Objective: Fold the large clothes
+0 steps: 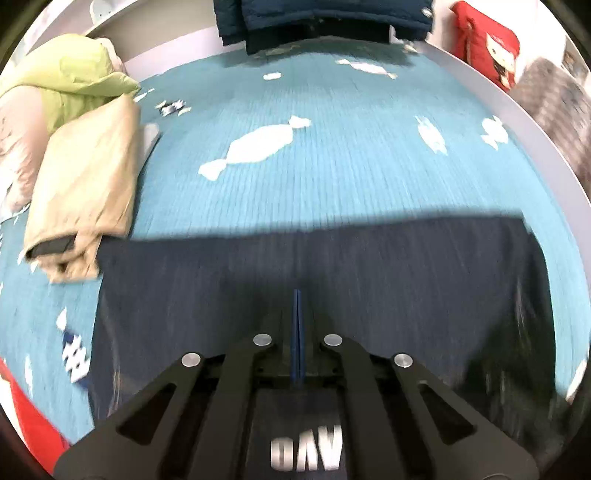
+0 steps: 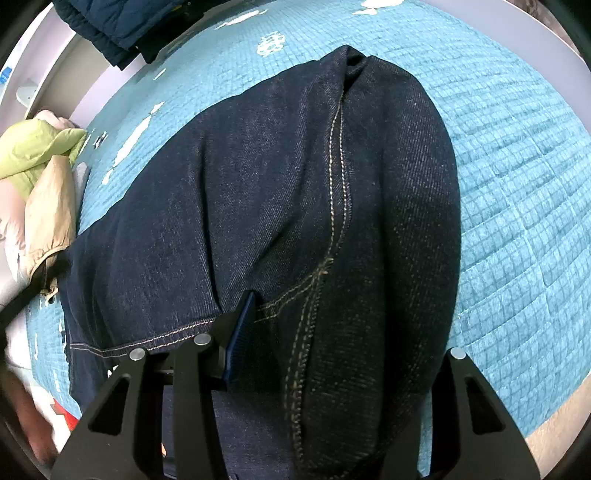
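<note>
A: Where are the jeans (image 2: 280,206)?

B: Spread on the bed, on the teal blanket (image 1: 332,162) with white candy shapes. Take the jeans as the marker: a folded beige jacket (image 1: 85,184) lies just beside their left edge, a green jacket (image 1: 70,74) sits beyond that one, and a dark blue padded coat (image 1: 317,18) lies well past them at the far edge of the bed.

A: What is the left tool (image 1: 297,295) doing?

B: Its two blue pads are pressed together with no gap, above the middle of the jeans. That view is streaked with blur, so I cannot tell whether a bit of denim is caught between them.

A: And the right tool (image 2: 325,295)?

B: It pinches a thick raised fold of the jeans, along the tan-stitched seam. One blue pad (image 2: 240,325) presses the left side of that fold; the denim hides the other finger, with only the arm's base showing at the right.
</note>
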`<state>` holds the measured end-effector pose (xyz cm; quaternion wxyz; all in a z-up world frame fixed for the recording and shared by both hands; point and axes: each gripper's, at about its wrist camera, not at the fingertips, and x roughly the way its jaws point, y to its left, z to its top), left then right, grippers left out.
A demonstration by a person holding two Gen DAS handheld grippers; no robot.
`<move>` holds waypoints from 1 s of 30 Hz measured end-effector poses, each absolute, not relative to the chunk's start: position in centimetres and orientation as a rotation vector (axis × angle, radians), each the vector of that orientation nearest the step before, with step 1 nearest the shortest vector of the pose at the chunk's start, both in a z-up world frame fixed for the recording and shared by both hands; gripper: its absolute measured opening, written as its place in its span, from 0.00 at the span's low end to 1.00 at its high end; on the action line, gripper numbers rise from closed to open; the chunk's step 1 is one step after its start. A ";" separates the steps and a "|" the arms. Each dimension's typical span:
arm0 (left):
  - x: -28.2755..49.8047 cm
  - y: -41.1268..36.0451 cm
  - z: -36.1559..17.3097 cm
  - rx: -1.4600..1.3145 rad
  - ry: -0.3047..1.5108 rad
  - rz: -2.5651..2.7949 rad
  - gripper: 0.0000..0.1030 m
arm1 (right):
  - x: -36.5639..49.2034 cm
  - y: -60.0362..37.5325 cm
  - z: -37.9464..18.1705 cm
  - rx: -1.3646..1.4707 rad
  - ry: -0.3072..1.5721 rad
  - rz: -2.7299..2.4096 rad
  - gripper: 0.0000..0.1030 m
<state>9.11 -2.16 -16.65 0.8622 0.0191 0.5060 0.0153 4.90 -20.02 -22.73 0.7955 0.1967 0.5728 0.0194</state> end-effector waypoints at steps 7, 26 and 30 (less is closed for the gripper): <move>18.8 -1.1 -22.5 0.019 1.228 0.024 0.00 | 4.2 -19.9 -22.9 0.400 1.209 0.070 0.51; -2.4 -2.4 -22.8 0.007 1.161 0.034 0.00 | 4.0 -20.2 -22.9 0.425 1.205 0.067 0.52; -6.6 -3.7 -23.3 0.055 1.196 0.021 0.00 | 3.8 -20.8 -22.7 0.445 1.198 0.049 0.43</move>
